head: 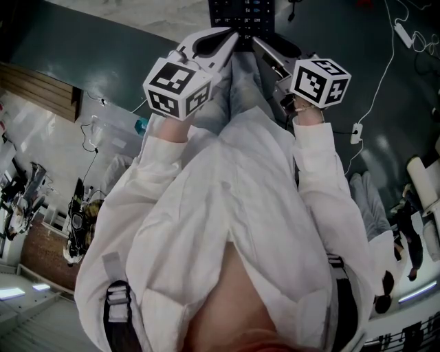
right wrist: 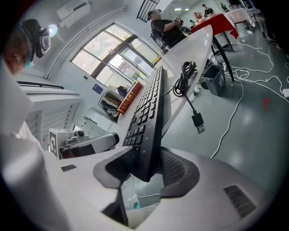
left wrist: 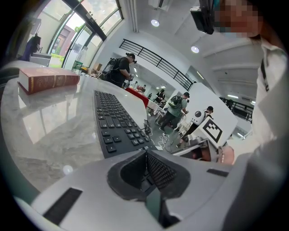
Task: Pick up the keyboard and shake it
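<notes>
A black keyboard (left wrist: 115, 119) lies on the pale marble table (left wrist: 45, 131); in the head view it shows at the top middle (head: 240, 15). My left gripper (left wrist: 146, 159) is shut, pad against pad, with nothing between, right at the keyboard's near edge; in the head view it is at the left (head: 230, 40). My right gripper (right wrist: 146, 168) has the keyboard's (right wrist: 151, 113) near right end between its jaws. The pads stand close on both sides and I see no firm press. In the head view the right gripper (head: 265, 48) is beside the left one.
A red book (left wrist: 47, 80) lies at the table's far end. A coiled black USB cable (right wrist: 183, 79) rests by the table's edge, its plug (right wrist: 198, 122) hanging. A dark bin (right wrist: 212, 76) and loose white cables are on the floor. Several people stand behind.
</notes>
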A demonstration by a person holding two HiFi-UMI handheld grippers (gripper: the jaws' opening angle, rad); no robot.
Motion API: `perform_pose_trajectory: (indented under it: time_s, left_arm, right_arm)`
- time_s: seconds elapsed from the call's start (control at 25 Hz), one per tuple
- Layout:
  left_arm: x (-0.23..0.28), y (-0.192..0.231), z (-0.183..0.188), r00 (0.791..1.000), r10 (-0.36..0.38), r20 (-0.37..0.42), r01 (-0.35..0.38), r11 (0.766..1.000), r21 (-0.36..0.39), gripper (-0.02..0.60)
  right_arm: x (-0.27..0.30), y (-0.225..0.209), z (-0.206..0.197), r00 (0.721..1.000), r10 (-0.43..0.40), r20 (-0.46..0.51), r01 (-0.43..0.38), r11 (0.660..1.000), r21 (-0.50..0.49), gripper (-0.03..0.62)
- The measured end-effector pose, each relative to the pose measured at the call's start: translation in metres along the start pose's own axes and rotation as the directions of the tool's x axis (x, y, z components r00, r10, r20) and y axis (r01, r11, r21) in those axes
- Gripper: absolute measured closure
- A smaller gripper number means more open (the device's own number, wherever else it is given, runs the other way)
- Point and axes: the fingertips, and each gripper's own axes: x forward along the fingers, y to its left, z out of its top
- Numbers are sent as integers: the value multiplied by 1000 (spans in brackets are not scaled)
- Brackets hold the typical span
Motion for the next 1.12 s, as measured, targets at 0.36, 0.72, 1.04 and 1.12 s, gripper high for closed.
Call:
perform_pose_trajectory:
  time_s: [0.36,0.72,1.04,1.12]
  left_arm:
    - [-1,3,0,1000,4,-1,-4,1000,-3,568]
    - [-2,8,5,1000,12,6,-12,1000,-10,568]
    - [-2,9,6,1000,7,0,-7,1000,-8,568]
    - [-1,10,7,1000,4,-1,-4,1000,-7,568]
  right_arm:
    - [-2,0,0,1000,9,-9,-9,1000,5,407]
    - [-7,4,3,999,33,-6,-33,999,25,427]
    - [-8,3,1,999,45,-11,-44,998,44,434]
    - [-8,2,0,999,50,-17,-49,998,49,434]
